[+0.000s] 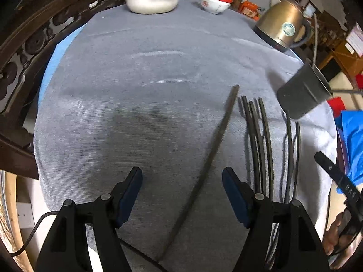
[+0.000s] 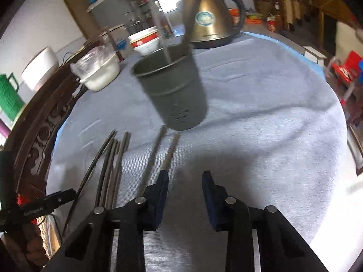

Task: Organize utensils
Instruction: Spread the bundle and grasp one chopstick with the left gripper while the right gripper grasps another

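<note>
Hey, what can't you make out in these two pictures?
- Chopsticks' near ends: left wrist view, hidden behind the left gripper.
- Holder's contents: right wrist view, motion blur; sticks inside can't be counted.
- White bowl's contents: left wrist view, cut off by the top edge, under wrinkled plastic.

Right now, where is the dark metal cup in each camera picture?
Left wrist view: the dark metal cup is at the right edge, past the loose chopsticks.
Right wrist view: the cup is in the upper middle, with sticks standing in it.
Shared landmark: the gold kettle stands behind it in both.
</note>
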`<action>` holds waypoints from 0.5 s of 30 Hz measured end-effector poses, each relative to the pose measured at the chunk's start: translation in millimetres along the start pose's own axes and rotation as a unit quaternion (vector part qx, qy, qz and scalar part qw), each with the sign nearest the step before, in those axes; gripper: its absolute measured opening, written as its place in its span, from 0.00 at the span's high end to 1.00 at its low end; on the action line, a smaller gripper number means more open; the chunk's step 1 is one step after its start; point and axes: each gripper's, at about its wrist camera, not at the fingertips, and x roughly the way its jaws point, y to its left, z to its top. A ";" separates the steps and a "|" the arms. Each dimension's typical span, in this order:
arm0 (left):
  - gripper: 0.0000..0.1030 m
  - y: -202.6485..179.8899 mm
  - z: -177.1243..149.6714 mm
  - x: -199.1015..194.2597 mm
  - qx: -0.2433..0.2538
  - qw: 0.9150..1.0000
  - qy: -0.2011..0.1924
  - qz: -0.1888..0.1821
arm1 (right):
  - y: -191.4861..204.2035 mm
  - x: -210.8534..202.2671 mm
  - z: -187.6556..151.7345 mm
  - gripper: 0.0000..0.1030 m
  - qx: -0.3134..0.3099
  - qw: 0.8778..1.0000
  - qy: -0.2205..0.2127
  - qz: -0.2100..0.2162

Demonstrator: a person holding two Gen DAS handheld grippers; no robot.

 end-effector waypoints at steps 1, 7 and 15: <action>0.29 -0.2 -1.0 2.8 0.002 1.000 0.003 0.000 | -2.4 0.1 0.4 0.67 0.006 1.000 0.002 0.005; 0.40 5.8 -1.9 -1.0 -0.013 1.000 0.007 -0.015 | -2.1 2.7 -3.9 0.67 0.024 0.999 0.010 0.027; 0.86 20.7 -17.8 -13.0 -0.027 0.997 0.033 -0.062 | -2.4 4.9 -2.6 0.67 0.040 0.998 0.014 0.043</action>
